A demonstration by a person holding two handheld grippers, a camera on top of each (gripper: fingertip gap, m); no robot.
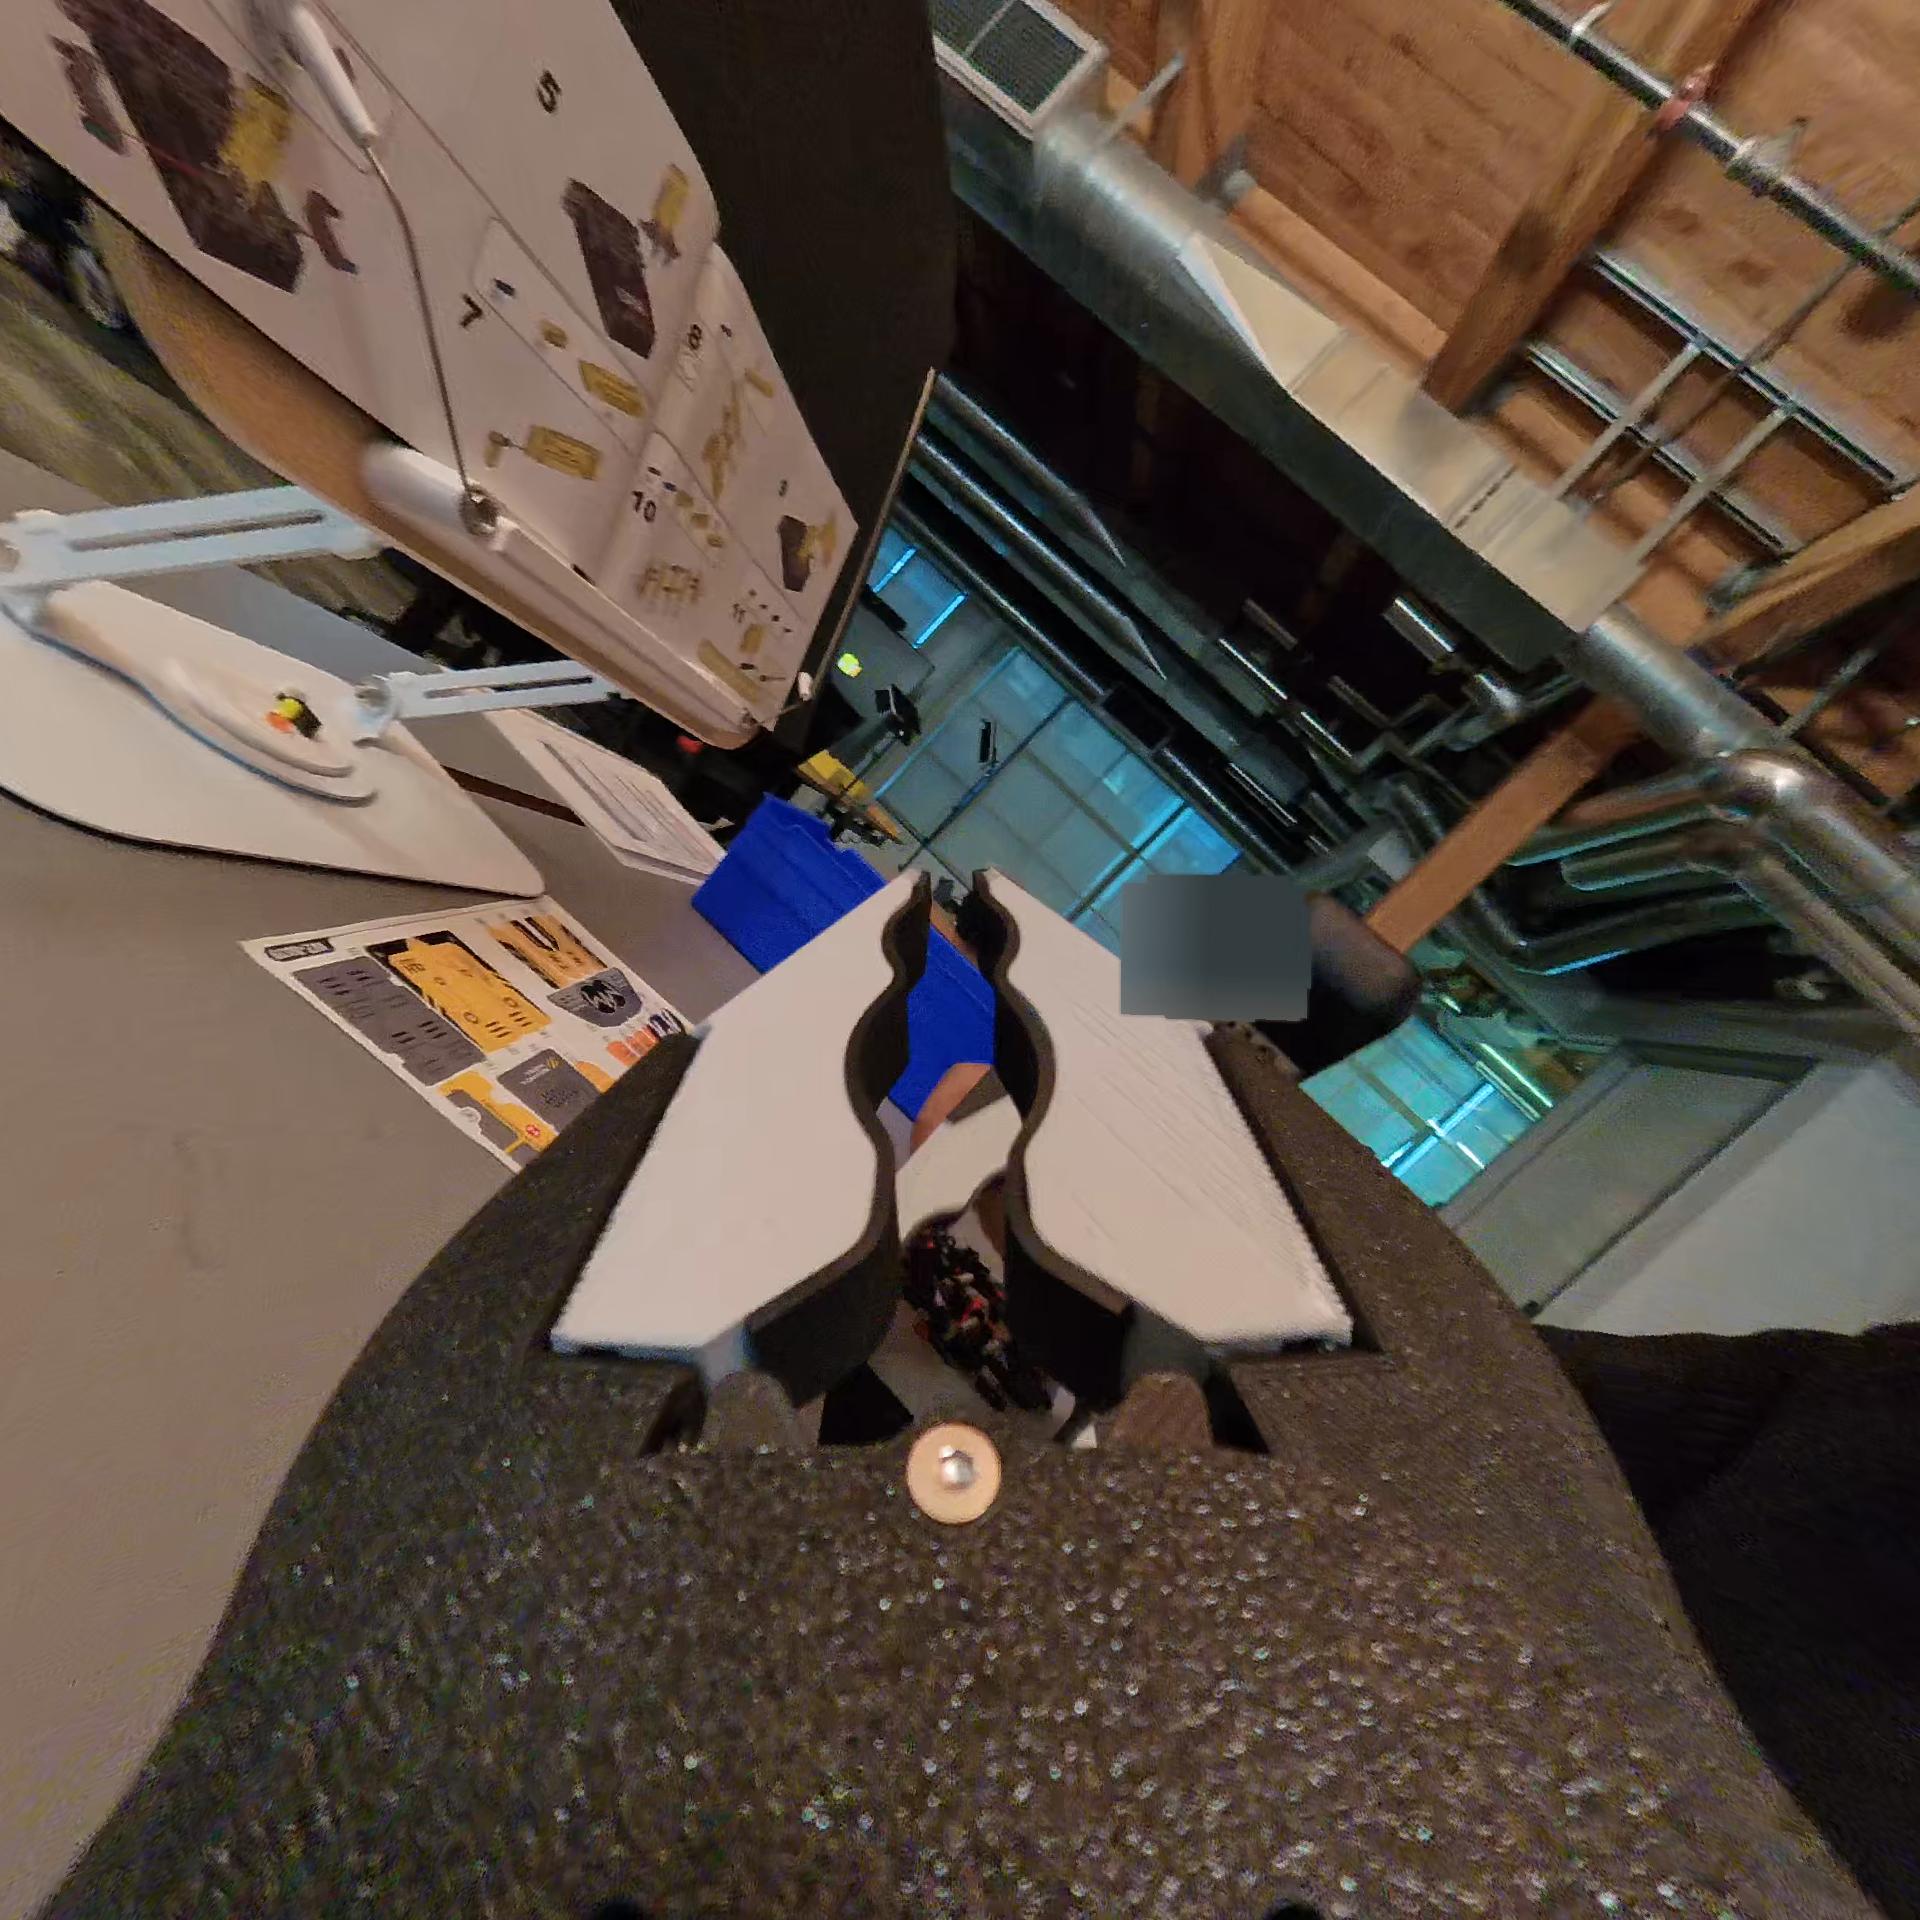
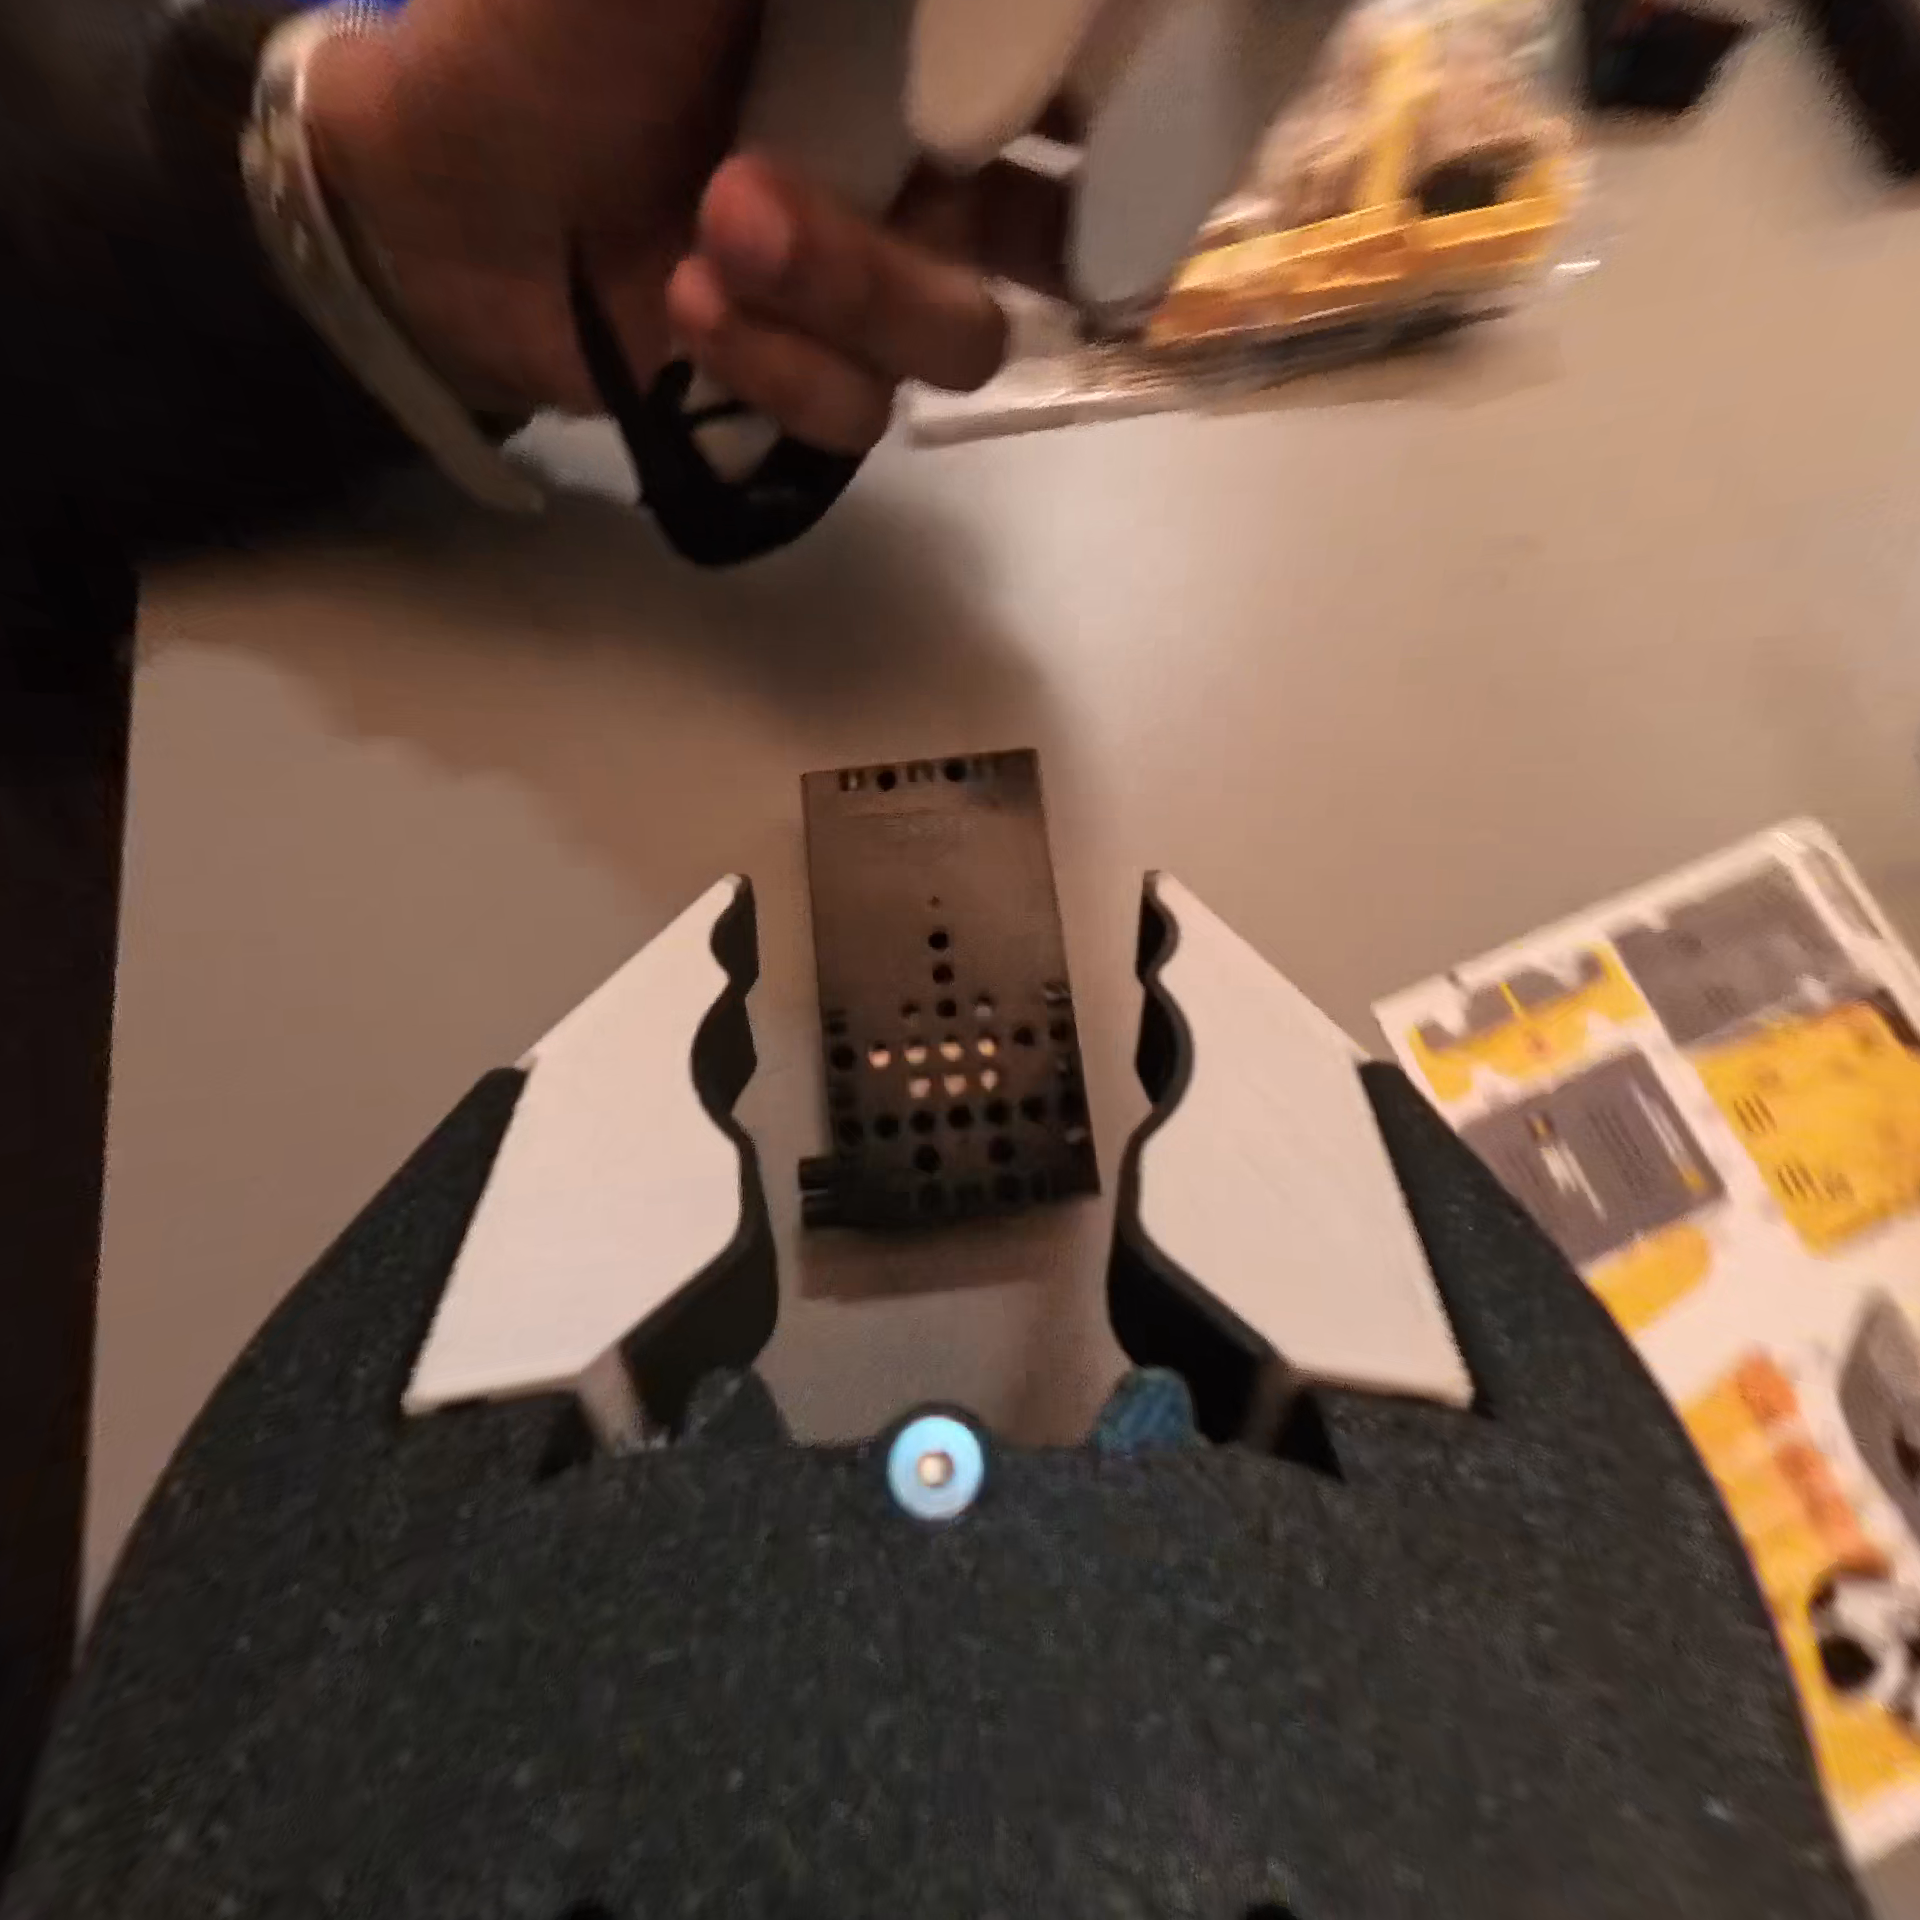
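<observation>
**Tongs status: right released over perforated plate, left nearly clenched on nothing**

Right tongs (image 2: 940, 904) spread wide, pointing down at the tabletop (image 2: 1351, 644). Dark perforated plate (image 2: 940, 997) lies flat between the two fingers, touching neither. Gap on both sides, so the spread looks set to straddle the plate's width. Plate's long axis runs roughly along the tongs, which would suit a grip across the short side.

Ahead of the right tongs: a hand (image 2: 644, 218), blurred, holding grey handles and a black strap. Past it, a bag with a yellow model (image 2: 1340, 218), also blurred. Right of the tongs, a printed yellow/grey sheet (image 2: 1704, 1143) flat on the tabletop.

Left tongs (image 1: 951, 899) tilted up off the tabletop, aimed at ceiling and windows. Tips nearly closed, nothing between them. Left of them: another printed sheet (image 1: 457, 1018) and a white stand (image 1: 208, 727) propping an instruction board (image 1: 499, 281), angled for reading. Blue bin (image 1: 800, 894) just beyond the tips.
</observation>
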